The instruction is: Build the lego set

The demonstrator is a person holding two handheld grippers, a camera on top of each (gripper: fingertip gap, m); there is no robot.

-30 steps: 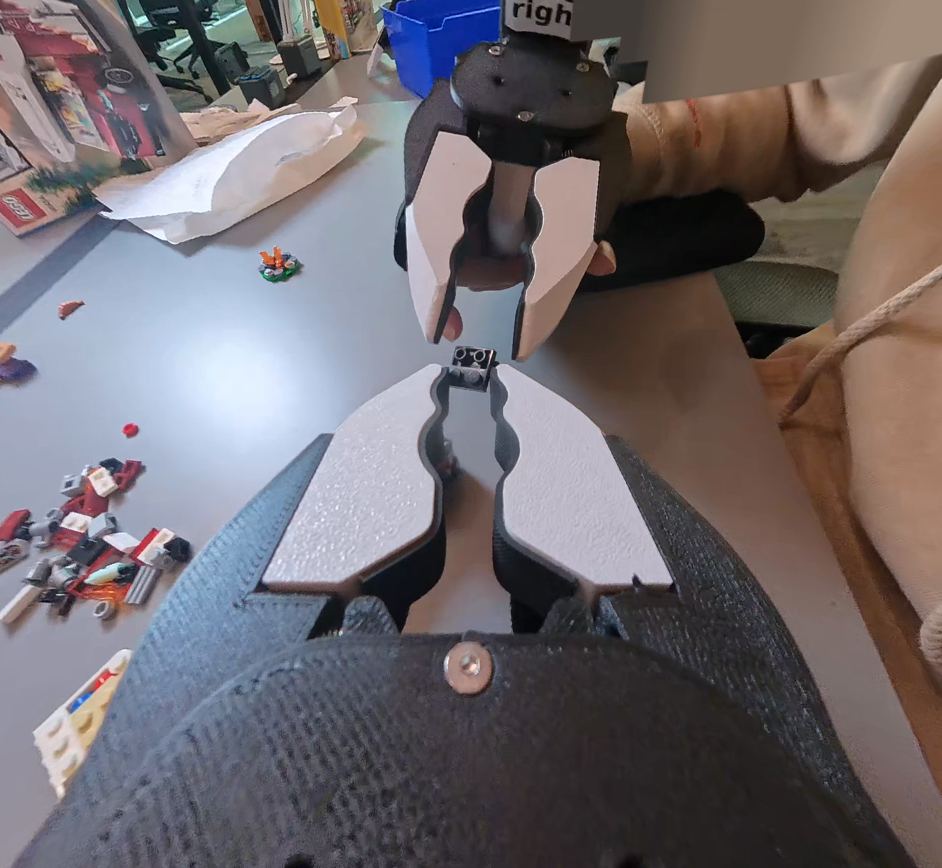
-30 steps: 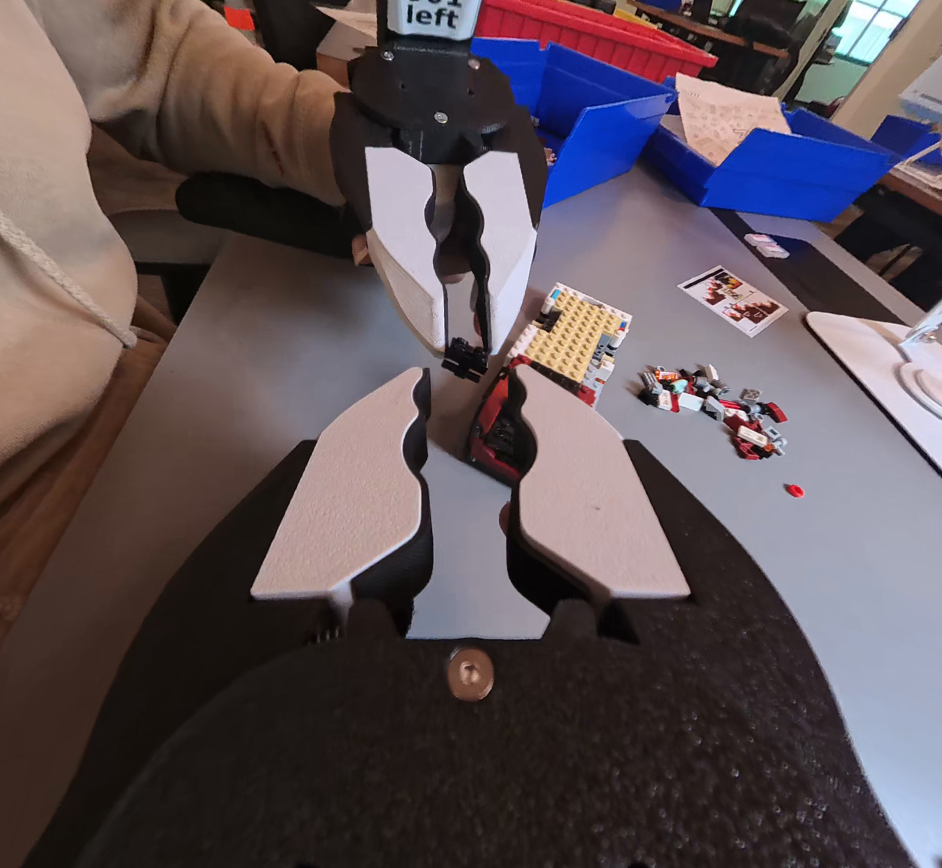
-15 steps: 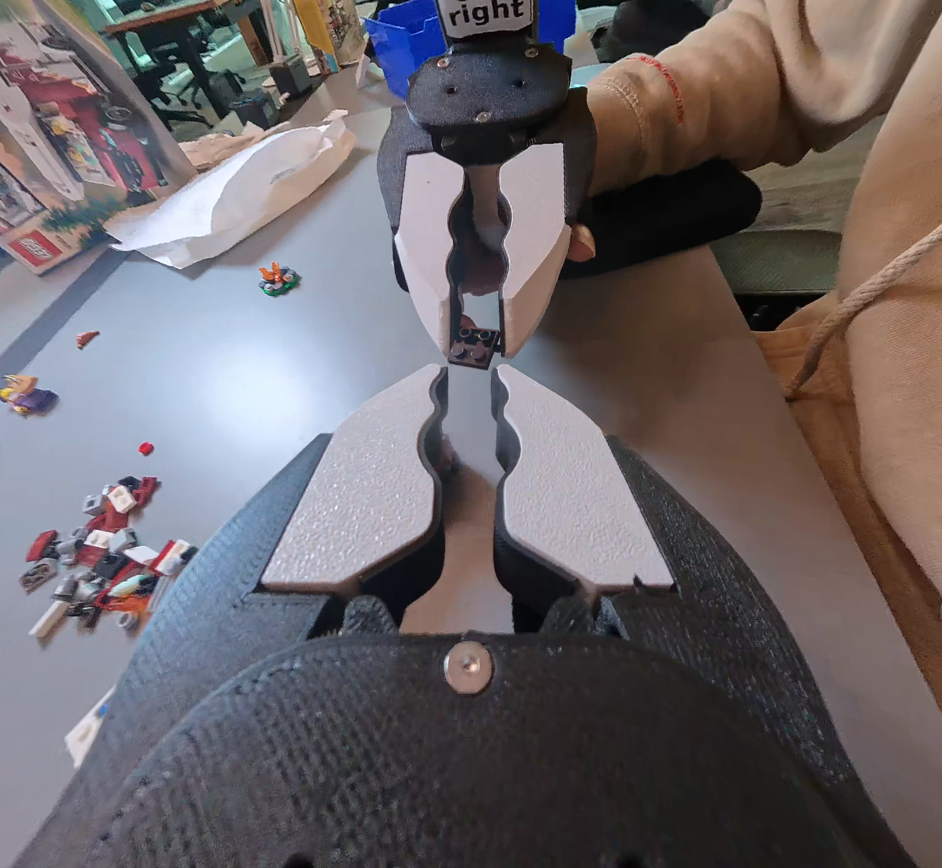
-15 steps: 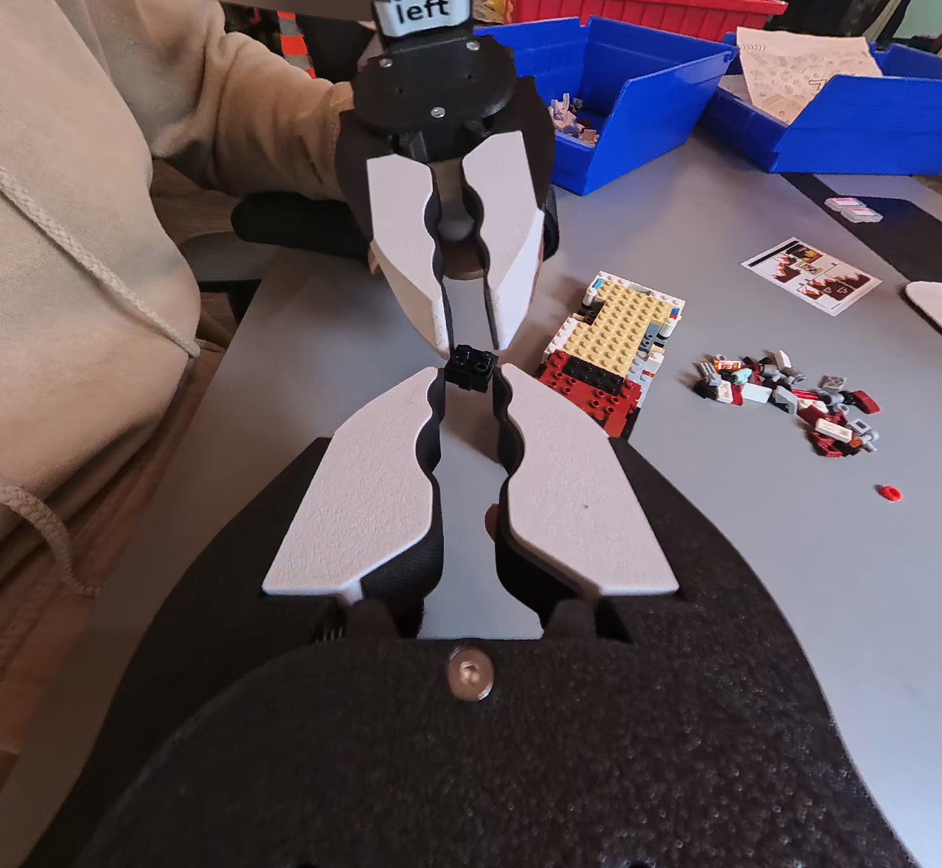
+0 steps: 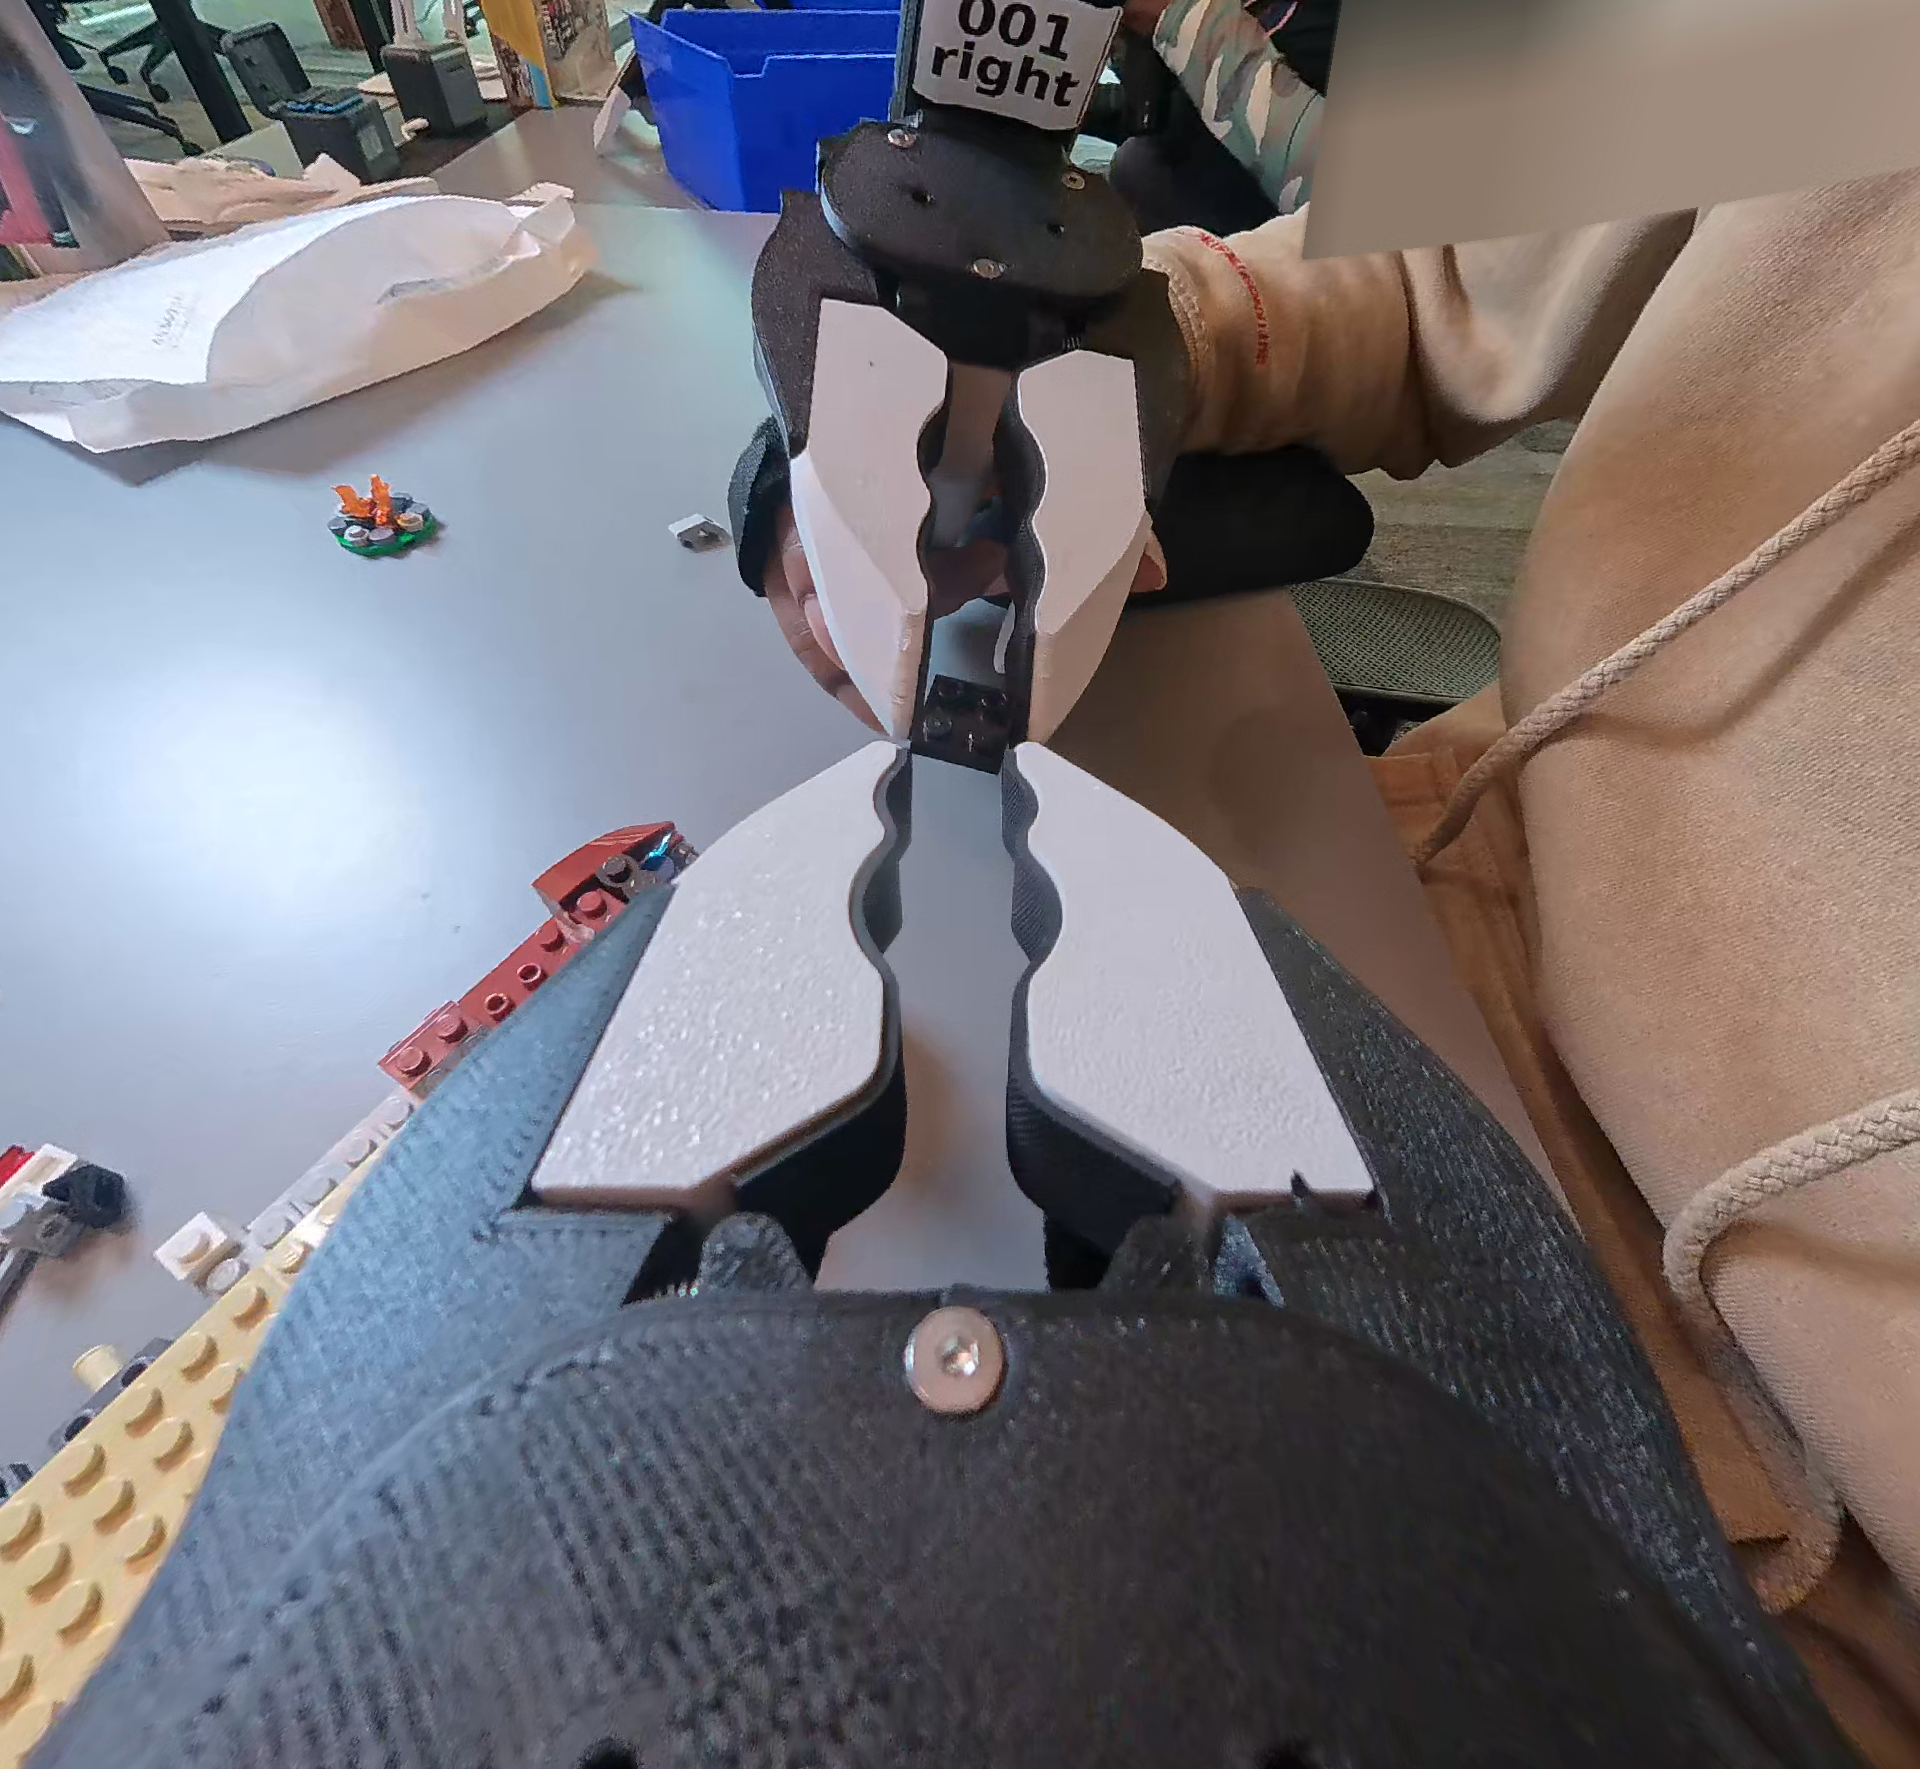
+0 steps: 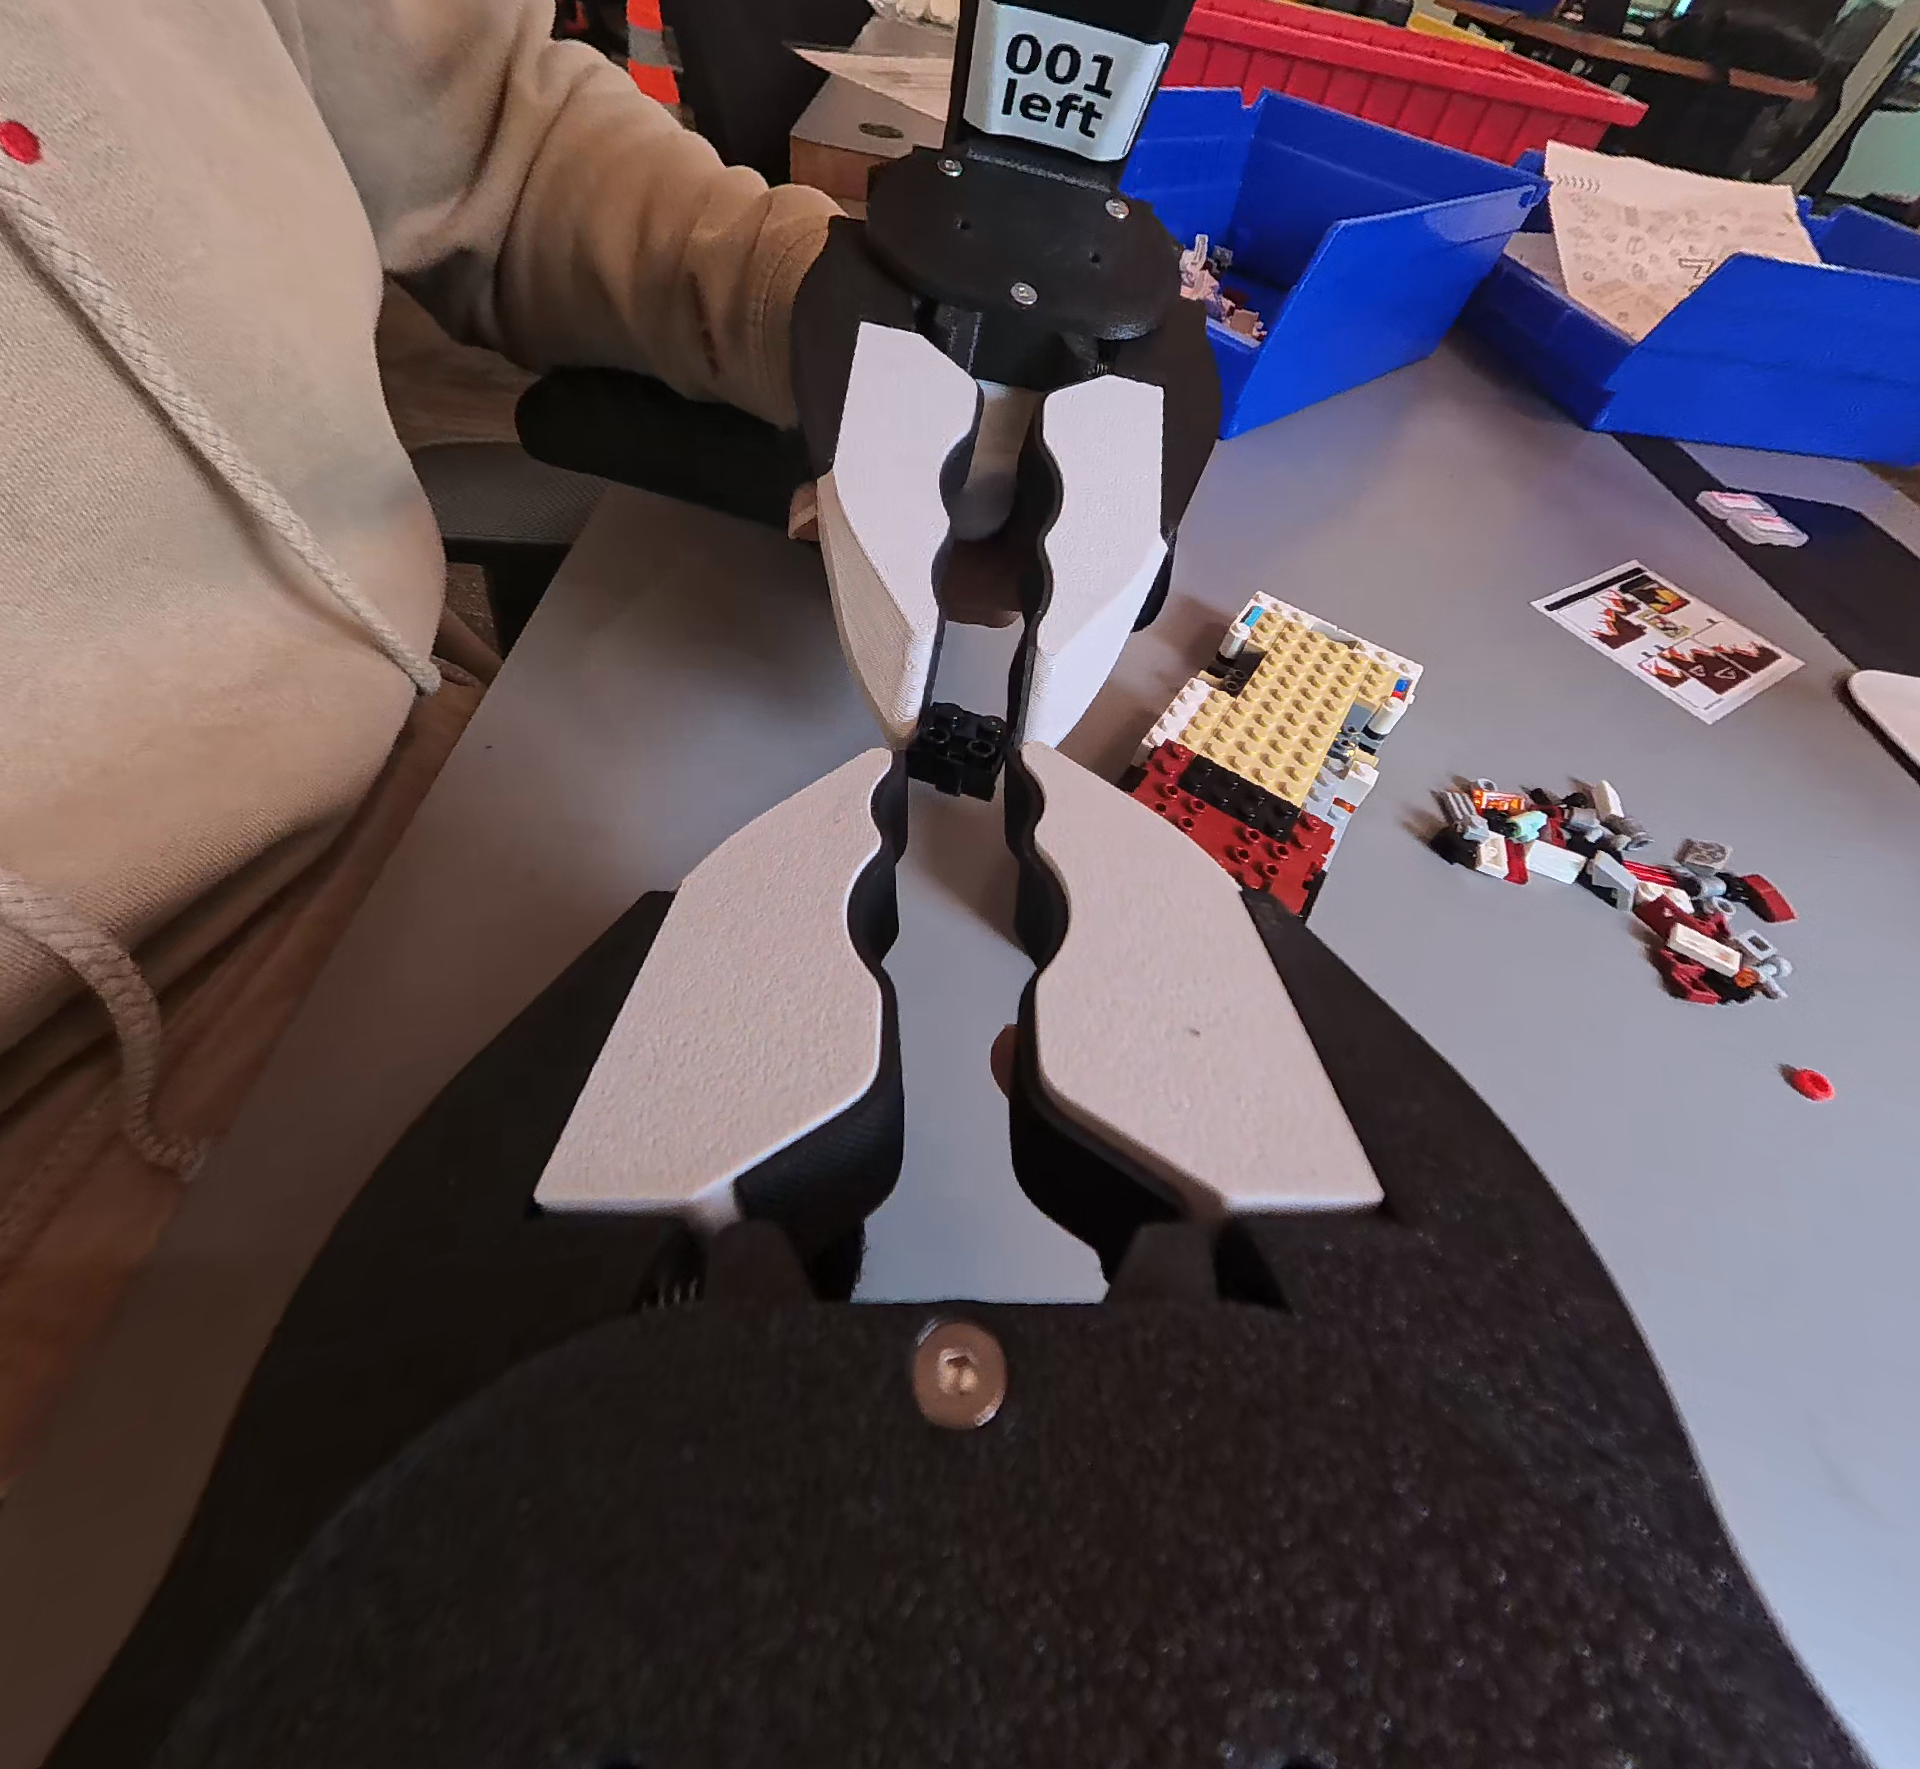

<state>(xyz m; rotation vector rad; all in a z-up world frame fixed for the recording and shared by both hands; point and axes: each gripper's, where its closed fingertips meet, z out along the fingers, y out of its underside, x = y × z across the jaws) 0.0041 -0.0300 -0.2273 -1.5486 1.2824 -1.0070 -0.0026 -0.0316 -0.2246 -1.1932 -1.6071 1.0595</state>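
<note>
The two grippers met tip to tip above the grey surface, and a small black studded brick sat where their fingers came together. The right gripper had its fingers narrowed onto the brick's sides, pads pressed against it. The left gripper had its fingers at about the same narrow spacing, their tips touching the same brick; whether they gripped it could not be told. Just right of the fingers in the right wrist view lay a partly built tan, dark red and white brick model, with a loose pile of small pieces farther right, near blue bins.
</note>
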